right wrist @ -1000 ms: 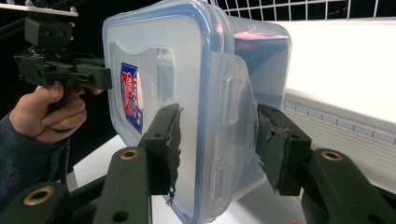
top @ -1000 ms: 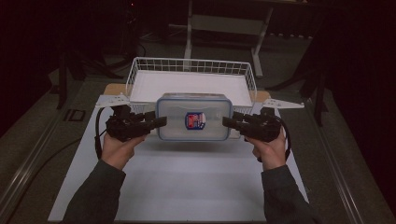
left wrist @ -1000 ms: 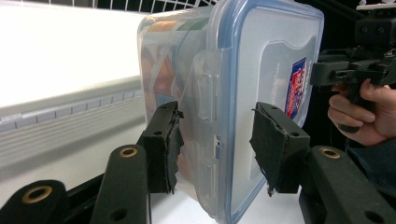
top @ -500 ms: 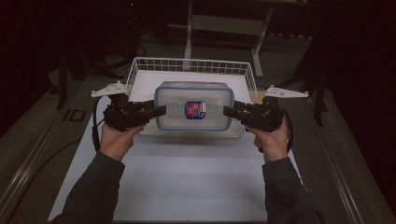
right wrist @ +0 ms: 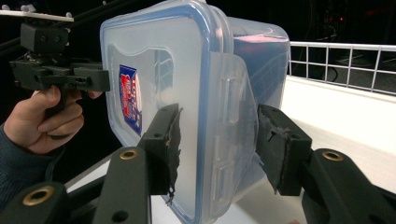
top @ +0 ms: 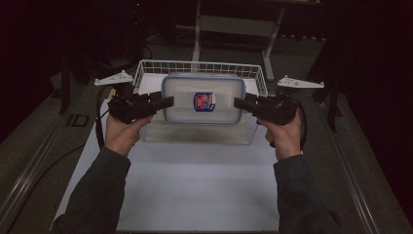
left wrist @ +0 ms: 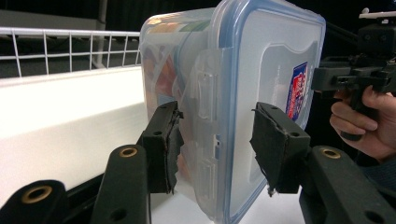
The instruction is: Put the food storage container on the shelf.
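Observation:
A clear plastic container with a blue-rimmed lid and a red-and-blue sticker hangs level in the air, over the front part of a white wire basket. My left gripper is shut on its left end and my right gripper on its right end. In the left gripper view the jaws straddle the container at its lid clip, with the right gripper beyond. The right gripper view has its jaws pressed on the container at the opposite clip. Colourful contents show dimly through the wall.
The basket stands at the far end of a white mat on the table. A metal stand rises behind it in the dark. Cables trail from both grippers. Dark floor lies on either side of the mat.
Both hands have risen and moved away from the person, carrying the container from just in front of the basket to over it. The grip at both ends looks unchanged.

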